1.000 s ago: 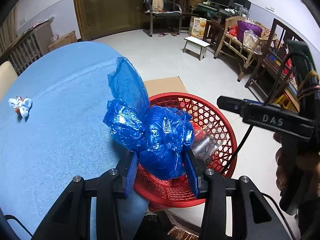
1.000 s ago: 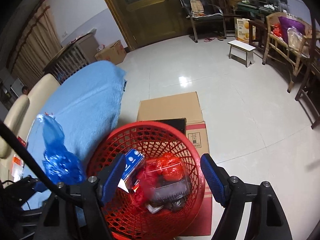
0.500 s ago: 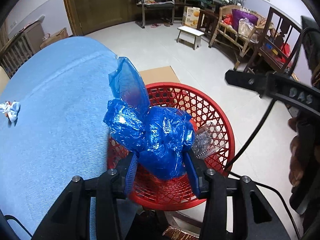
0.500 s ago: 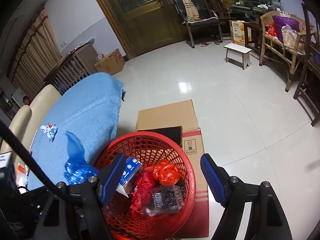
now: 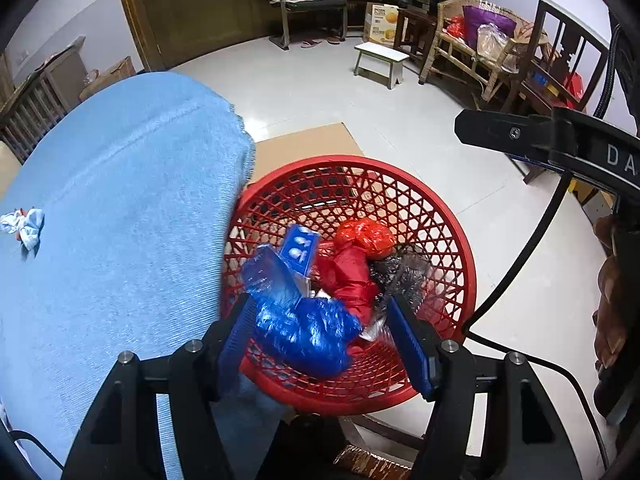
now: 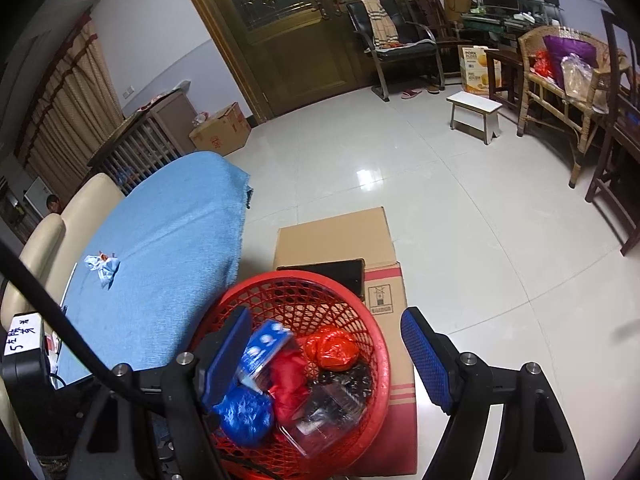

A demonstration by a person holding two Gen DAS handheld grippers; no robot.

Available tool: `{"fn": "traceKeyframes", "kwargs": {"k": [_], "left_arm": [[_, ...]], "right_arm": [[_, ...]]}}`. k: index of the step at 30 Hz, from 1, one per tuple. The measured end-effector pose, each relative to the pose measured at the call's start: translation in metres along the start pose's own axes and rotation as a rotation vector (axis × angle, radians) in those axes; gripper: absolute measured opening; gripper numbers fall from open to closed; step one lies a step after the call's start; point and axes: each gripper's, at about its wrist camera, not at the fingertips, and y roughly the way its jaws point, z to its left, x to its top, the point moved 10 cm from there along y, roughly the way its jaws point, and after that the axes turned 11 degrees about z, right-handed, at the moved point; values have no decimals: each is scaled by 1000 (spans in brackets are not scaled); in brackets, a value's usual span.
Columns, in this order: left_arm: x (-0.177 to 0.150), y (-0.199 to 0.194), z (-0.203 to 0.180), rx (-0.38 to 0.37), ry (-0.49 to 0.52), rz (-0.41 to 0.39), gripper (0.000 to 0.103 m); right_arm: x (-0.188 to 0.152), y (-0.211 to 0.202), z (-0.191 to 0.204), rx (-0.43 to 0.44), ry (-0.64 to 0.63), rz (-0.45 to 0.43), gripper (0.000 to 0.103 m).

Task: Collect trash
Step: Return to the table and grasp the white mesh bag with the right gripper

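Left wrist view looks steeply down from close above the basket [image 5: 448, 216], desk [image 5: 120, 208] at its left, room beyond. Right wrist view sits higher and further back, facing the door [image 6: 288, 28] across the floor. Both share basket [image 6: 376, 344], desk [image 6: 168, 240], cardboard box [image 6: 336, 236], stool [image 6: 474, 110]

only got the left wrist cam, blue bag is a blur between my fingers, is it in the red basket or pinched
Observer: The right wrist view shows the blue plastic bag lying inside the red basket, low against its near wall, beside a red bag.
Operator: is the right gripper holding anything
Observer: No, the right gripper is open and empty, above the basket.
Operator: what is the basket on
Observer: It appears to sit on a cardboard box on the floor, beside the table.
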Motion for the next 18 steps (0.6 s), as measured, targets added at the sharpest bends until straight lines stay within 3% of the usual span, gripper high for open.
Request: {"fn": "traceKeyframes", "kwargs": {"k": [11,18], "left_arm": [[-8,-23,36,1,-81,-53,69],[-29,-30,81,9,-176,-67,69]], "right_arm": [[5,-4,42,1,-76,-4,80],[3,4,80,10,-143,13,80]]}}
